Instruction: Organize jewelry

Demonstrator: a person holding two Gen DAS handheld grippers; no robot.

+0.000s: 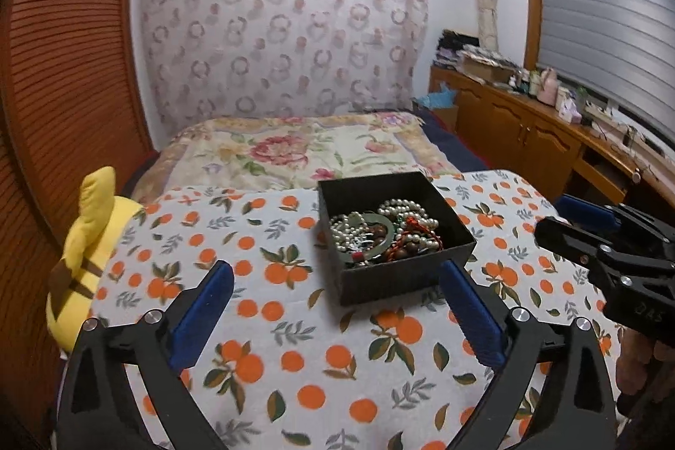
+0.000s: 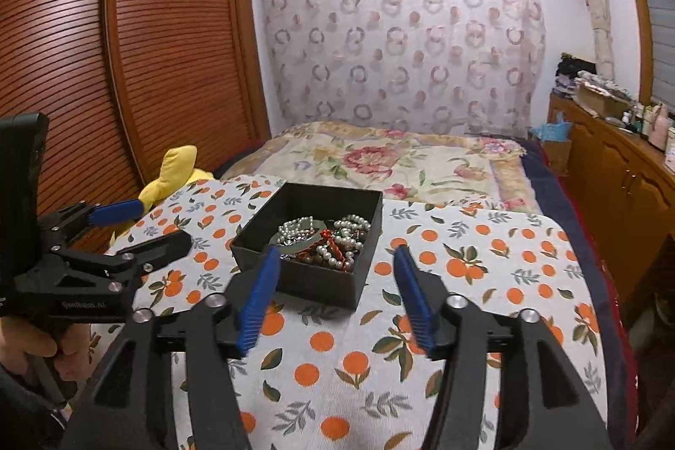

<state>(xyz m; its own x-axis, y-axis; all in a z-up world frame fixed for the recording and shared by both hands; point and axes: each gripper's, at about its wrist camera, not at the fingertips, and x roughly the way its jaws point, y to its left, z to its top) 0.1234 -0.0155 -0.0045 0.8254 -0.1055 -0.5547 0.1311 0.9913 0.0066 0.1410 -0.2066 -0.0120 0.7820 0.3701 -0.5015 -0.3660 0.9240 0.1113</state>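
Observation:
An open black box (image 1: 405,281) (image 2: 261,235) stands on a table with an orange-print cloth (image 1: 287,348) (image 2: 485,281). It holds a tangle of jewelry (image 1: 382,235) (image 2: 325,237): white pearl strands, a green bangle, brown and red beads. My left gripper (image 1: 337,281) is open and empty, just short of the box's near wall; it also shows from the side in the right wrist view (image 2: 139,226). My right gripper (image 2: 337,264) is open and empty over the box's near right corner; it shows at the right edge of the left wrist view (image 1: 561,218).
A yellow plush toy (image 1: 84,247) (image 2: 173,176) lies at the table's left edge. A bed with a floral blanket (image 1: 303,150) (image 2: 400,159) lies behind the table. A slatted wooden wardrobe (image 2: 126,49) is on the left, a cluttered wooden cabinet (image 1: 527,125) on the right.

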